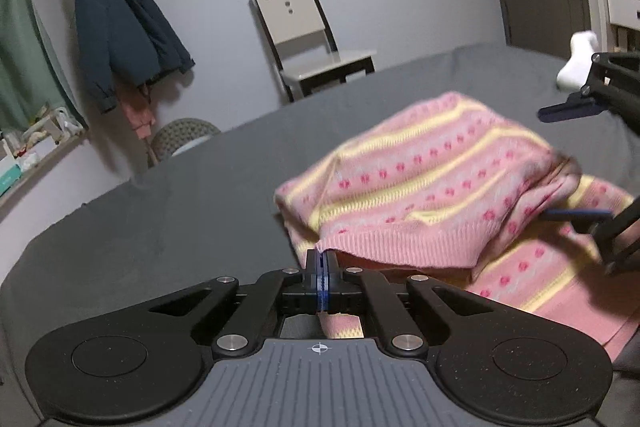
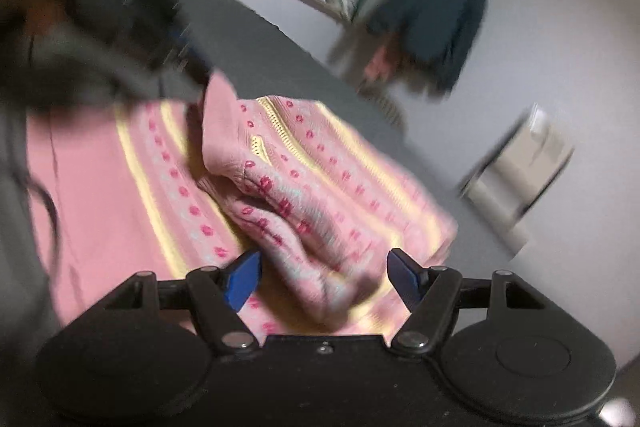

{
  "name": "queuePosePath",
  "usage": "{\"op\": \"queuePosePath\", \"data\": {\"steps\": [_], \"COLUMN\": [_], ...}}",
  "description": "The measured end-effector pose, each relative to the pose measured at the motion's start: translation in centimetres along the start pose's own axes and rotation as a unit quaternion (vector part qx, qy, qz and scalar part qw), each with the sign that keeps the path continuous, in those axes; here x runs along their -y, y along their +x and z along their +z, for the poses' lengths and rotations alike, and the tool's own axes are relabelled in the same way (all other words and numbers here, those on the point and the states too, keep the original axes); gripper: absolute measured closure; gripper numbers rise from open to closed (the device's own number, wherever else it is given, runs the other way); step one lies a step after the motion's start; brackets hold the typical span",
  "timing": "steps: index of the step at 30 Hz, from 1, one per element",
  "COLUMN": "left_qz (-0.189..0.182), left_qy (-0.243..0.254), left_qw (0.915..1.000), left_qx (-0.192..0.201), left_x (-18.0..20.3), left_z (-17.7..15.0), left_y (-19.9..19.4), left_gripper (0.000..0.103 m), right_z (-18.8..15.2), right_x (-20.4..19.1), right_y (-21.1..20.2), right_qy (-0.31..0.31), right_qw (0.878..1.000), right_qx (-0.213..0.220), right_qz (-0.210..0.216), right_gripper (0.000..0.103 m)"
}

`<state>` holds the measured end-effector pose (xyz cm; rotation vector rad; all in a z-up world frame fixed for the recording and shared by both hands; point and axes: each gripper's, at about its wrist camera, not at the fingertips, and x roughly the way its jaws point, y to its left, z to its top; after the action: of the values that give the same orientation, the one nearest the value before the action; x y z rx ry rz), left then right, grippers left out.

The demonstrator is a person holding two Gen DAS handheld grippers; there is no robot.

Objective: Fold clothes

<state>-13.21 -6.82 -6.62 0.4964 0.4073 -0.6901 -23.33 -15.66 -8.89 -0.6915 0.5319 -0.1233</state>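
A pink knit sweater (image 1: 420, 167) with yellow stripes and red dots lies bunched on a grey bed cover (image 1: 160, 211). My left gripper (image 1: 321, 261) is shut on the ribbed hem, which it holds raised so the cloth drapes away from it. In the left wrist view my right gripper (image 1: 544, 165) reaches in from the right edge, one finger above the sweater and one low against it. The right wrist view is blurred. There my right gripper (image 2: 324, 267) stands open astride a rolled fold of the sweater (image 2: 320, 155), its blue pads (image 2: 244, 279) apart from the cloth.
A white sock (image 1: 576, 63) lies far right on the bed. Beyond the bed stand a chair (image 1: 316, 43), a round woven stool (image 1: 180, 139) and a hanging dark jacket (image 1: 120, 27). A cluttered windowsill (image 1: 32, 155) runs along the left. A person's dark sleeve (image 2: 80, 67) fills the upper left.
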Motion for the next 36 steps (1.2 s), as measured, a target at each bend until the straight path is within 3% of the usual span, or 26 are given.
{"op": "queuePosePath", "data": {"steps": [3,7,9,11,13,16,21,23,26,30,33,36], "left_qz": [-0.010,-0.017,-0.017,-0.017,-0.018,-0.019,-0.008,-0.026,-0.054,-0.059,-0.069,-0.099], "left_qy": [-0.001,0.010,0.021,0.032,0.044,0.069,0.106,0.136,0.157,0.091,-0.004,-0.113], "left_qw": [0.9999,0.9998,0.9996,0.9993,0.9988,0.9973,0.9944,0.9900,0.9840,0.9913,0.9951,0.9871], "left_qx": [0.005,0.006,0.003,-0.003,-0.009,-0.016,-0.006,-0.026,-0.063,-0.073,-0.071,-0.056], "left_x": [-0.3,-0.5,-0.6,-0.8,-0.9,-1.1,-1.5,-0.5,1.0,0.9,-0.6,-3.2], "left_z": [0.8,1.8,2.2,2.5,2.5,2.4,2.7,1.4,-1.1,-2.0,-1.5,-0.9], "left_y": [-0.5,-0.6,-0.4,-0.2,0.1,0.1,-1.3,-1.3,-0.9,-0.9,-0.7,-0.2], "left_gripper": [0.102,0.102,0.102,0.102,0.102,0.102,0.102,0.102,0.102,0.101,0.101,0.097], "right_z": [-0.7,-1.1,-0.6,-0.3,-0.1,0.5,1.7,1.3,-0.6,-1.8,-1.1,-0.9], "right_x": [-2.2,-3.0,-2.2,-1.6,-1.0,0.1,4.2,5.0,1.9,-1.3,0.4,3.8], "right_y": [-0.1,0.4,1.1,2.1,2.2,1.1,-0.2,-0.1,0.2,-0.5,-1.2,-2.0], "right_qy": [-0.120,-0.179,-0.172,-0.169,-0.156,-0.112,0.026,0.057,-0.039,-0.128,-0.069,0.065], "right_qw": [0.992,0.983,0.984,0.985,0.987,0.992,0.997,0.996,0.995,0.989,0.994,0.990], "right_qx": [0.022,0.043,0.034,0.013,0.006,0.029,0.068,0.043,-0.012,-0.018,-0.009,0.019], "right_qz": [-0.039,-0.014,0.006,0.023,0.036,0.040,0.019,0.050,0.089,0.071,0.088,0.125], "right_gripper": [0.032,0.034,0.041,0.069,0.081,0.085,0.086,0.086,0.085,0.068,0.058,0.047]}}
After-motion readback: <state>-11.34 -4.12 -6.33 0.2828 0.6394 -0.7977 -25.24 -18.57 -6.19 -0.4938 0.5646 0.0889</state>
